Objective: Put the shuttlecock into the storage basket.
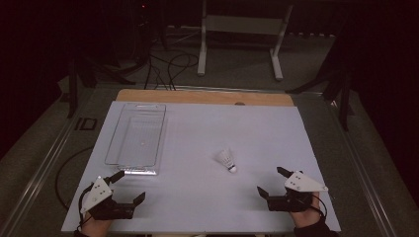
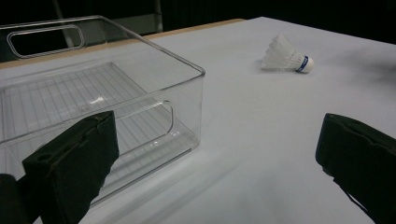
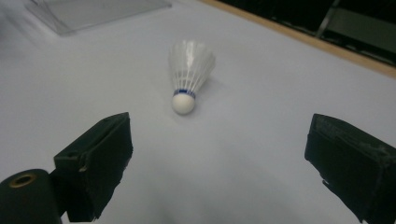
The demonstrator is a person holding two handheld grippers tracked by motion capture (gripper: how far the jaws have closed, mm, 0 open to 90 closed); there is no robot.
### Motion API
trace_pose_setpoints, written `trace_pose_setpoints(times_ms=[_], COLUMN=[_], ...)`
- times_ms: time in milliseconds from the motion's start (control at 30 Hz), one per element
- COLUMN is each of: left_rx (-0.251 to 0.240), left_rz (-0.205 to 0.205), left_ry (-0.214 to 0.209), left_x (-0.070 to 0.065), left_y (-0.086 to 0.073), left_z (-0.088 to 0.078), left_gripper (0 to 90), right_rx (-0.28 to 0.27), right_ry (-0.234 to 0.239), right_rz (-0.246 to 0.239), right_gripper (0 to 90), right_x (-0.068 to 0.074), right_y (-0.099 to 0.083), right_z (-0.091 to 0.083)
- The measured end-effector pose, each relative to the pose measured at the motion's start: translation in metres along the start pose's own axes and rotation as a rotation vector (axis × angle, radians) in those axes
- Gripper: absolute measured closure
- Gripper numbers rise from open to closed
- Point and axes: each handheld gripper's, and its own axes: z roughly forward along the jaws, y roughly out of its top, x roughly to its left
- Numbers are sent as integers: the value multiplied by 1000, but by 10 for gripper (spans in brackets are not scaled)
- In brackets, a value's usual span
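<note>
A white shuttlecock (image 1: 226, 160) with a blue band lies on its side on the white table (image 1: 197, 197), right of centre. Its cork points toward my right gripper (image 1: 271, 180), which stands open a short way in front of it. In the right gripper view the shuttlecock (image 3: 189, 73) lies ahead of the spread jaws with nothing between them. A clear plastic bin (image 1: 137, 138) sits empty on the left half. My left gripper (image 1: 131, 185) stands open just before the bin's near end. In the left gripper view the bin (image 2: 93, 93) is at the left and the shuttlecock (image 2: 286, 56) is far right.
A wooden strip (image 1: 202, 97) runs along the table's far edge. Beyond it on the floor stand a white frame (image 1: 242, 29) and loose cables (image 1: 168, 69). A person's hands (image 1: 306, 217) hold the grippers at the near edge.
</note>
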Motion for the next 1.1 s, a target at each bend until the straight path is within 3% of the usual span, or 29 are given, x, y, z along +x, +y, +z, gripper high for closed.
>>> trace_pose_setpoints(times_ms=[167,800,1100], left_rx=[3,4,1], left_rz=[2,3,3], left_ry=[3,4,5], left_x=[0,-1,-1], left_y=[0,0,0], left_z=[0,0,0], left_gripper=[4,4,4], right_rx=[-9,-9,3], right_ry=[-3,-17,-13], right_rz=[-12,-11,-51], right_gripper=[74,74,74], right_x=[1,-11,-11], right_y=[16,57,74], right_z=[-7,-5,2])
